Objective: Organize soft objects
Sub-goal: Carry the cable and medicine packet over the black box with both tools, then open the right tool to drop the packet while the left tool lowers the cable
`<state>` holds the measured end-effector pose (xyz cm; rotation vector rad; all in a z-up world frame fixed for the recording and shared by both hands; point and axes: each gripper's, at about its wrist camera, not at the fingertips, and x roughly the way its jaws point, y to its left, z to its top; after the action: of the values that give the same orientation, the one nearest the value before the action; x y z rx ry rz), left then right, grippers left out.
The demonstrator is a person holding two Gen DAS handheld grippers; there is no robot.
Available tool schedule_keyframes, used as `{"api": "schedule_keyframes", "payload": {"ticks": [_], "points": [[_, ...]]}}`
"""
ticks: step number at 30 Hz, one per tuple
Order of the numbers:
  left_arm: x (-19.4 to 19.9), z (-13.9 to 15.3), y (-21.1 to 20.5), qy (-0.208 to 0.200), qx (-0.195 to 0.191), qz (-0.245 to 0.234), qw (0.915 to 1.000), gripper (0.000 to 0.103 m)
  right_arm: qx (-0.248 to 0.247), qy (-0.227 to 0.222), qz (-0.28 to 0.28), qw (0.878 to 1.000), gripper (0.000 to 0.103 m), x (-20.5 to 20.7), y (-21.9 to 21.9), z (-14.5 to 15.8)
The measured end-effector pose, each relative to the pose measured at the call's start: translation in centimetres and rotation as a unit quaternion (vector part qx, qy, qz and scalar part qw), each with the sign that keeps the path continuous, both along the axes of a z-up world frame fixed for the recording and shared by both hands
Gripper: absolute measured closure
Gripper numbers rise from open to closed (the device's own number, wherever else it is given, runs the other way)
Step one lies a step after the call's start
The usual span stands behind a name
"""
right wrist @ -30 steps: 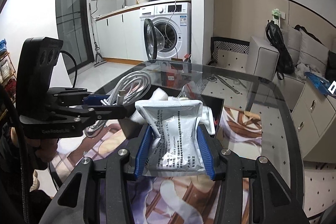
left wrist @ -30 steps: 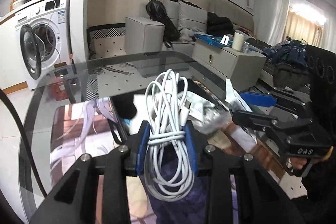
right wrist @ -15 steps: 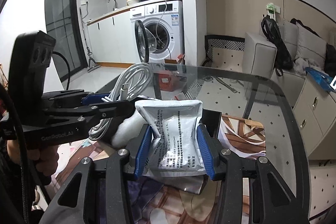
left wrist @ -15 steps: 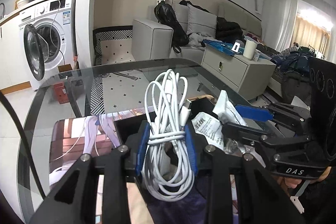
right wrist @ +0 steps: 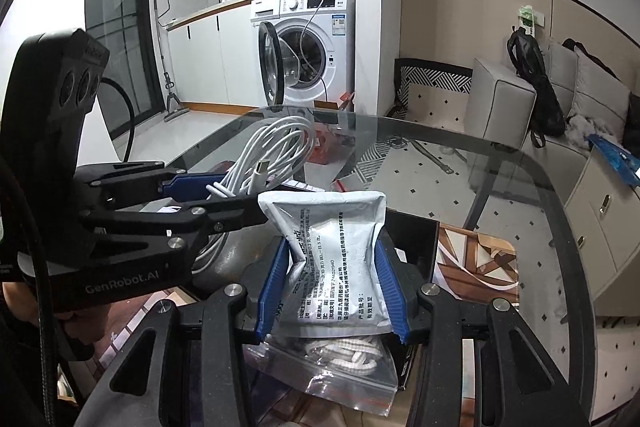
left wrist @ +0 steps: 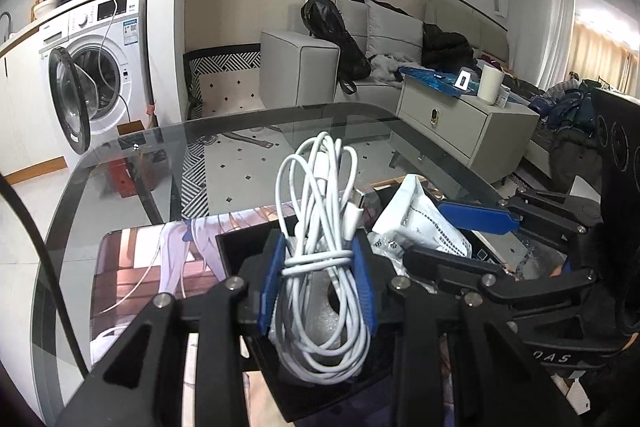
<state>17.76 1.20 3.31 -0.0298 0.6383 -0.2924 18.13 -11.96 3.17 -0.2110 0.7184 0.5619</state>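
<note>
Left gripper (left wrist: 318, 261) fingers clamp cable bundle (left wrist: 320, 227); right gripper (right wrist: 332, 283) fingers clamp pouch (right wrist: 332, 259).

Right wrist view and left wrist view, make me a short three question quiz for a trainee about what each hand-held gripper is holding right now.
1. True or false: the left hand-held gripper is shut on a bundled white cable.
2. Multiple choice: what does the right hand-held gripper hold? A) a towel B) a printed foil pouch C) a cup
3. Fill in: below the pouch, in the right wrist view, lies a clear zip bag over the black ____.

Key: 1 true; 2 B; 3 tray
</note>
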Motion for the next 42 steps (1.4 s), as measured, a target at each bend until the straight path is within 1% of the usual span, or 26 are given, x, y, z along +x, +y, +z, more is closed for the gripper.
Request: {"api": "schedule_keyframes", "payload": {"ticks": [16, 23, 29, 31, 37, 42], "points": [[0.4, -0.7, 0.7, 0.006, -0.005, 0.002, 1.0000, 0.071, -0.034, 0.006, 0.011, 0.999, 0.058, 0.8, 0.8, -1.4], [0.3, -0.7, 0.3, 0.005, -0.004, -0.010, 0.9999, 0.071, -0.039, 0.006, 0.006, 0.999, 0.058, 1.4, 0.8, -1.8], [0.1, -0.8, 0.0, 0.003, -0.002, -0.012, 0.9999, 0.071, -0.045, -0.001, 0.001, 0.999, 0.058, 1.5, 0.5, -1.6], [0.0, -0.8, -0.2, 0.000, 0.005, -0.014, 0.9999, 0.071, -0.051, -0.010, 0.002, 0.999, 0.058, 1.4, 0.4, -1.5], [-0.1, -0.8, -0.7, -0.001, 0.012, -0.021, 0.9997, 0.071, -0.040, -0.006, 0.002, 0.999, 0.058, 1.7, -0.1, -1.4], [-0.3, -1.1, -1.1, -0.005, 0.015, -0.028, 0.9995, 0.071, -0.036, -0.014, 0.010, 0.999, 0.057, 1.4, -0.6, -1.1]]}}
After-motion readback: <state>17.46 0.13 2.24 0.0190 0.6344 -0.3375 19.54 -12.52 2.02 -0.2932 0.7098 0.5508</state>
